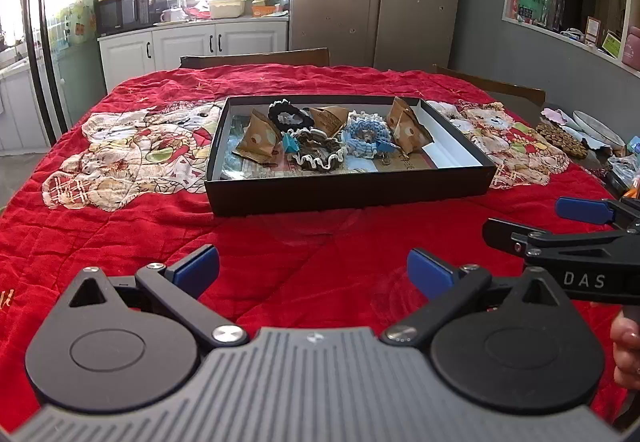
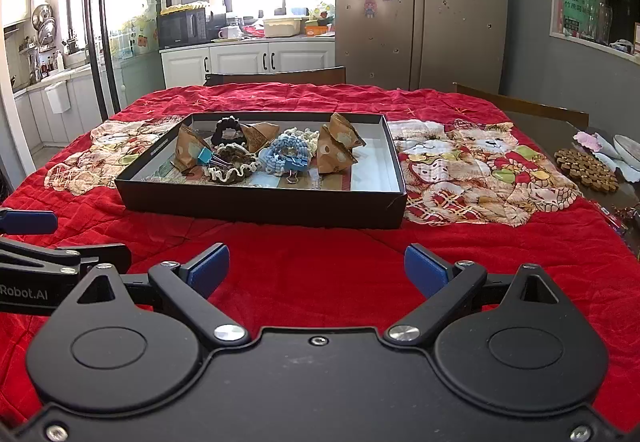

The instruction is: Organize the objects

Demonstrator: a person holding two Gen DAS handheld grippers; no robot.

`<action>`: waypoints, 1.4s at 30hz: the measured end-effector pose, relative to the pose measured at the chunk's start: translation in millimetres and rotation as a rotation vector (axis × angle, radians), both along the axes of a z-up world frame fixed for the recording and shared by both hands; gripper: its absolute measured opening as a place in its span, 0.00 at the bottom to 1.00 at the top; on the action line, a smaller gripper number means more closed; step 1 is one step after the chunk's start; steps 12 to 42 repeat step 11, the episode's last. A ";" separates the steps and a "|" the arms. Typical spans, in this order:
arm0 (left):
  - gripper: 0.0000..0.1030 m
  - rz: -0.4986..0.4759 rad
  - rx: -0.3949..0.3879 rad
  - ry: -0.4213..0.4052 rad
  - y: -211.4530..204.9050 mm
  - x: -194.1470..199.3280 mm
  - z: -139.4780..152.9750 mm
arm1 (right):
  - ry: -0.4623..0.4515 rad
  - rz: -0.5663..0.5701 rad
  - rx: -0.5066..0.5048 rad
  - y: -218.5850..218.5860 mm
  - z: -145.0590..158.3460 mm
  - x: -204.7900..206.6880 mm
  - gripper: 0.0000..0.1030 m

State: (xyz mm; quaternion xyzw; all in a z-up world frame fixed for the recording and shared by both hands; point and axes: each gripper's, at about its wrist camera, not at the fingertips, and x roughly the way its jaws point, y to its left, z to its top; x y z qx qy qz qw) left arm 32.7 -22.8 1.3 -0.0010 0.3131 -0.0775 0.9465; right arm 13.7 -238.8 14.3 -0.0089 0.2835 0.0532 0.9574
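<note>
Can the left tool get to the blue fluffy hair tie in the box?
Probably yes. The left tool is open and empty, with only bare red cloth ahead. The blue hair tie lies on top in the shallow box, though a blue clip touches it.

The left gripper is level and pointing forward, its blue-padded fingers spread wide with nothing between them. The right gripper sits just beside it at the same height, jaws equally wide apart and empty. In the left wrist view, the right gripper's fingers reach in from the side, and part of a hand shows at the edge, fingers curled.
</note>
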 end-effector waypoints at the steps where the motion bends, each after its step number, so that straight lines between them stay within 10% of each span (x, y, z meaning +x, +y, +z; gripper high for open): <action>1: 1.00 0.000 0.001 0.000 -0.4 -0.2 -0.2 | 0.000 0.000 0.000 -0.4 0.3 0.2 0.92; 42: 1.00 -0.017 0.030 -0.035 -3.8 -3.8 -0.3 | 0.007 0.000 0.001 0.6 -2.7 0.2 0.92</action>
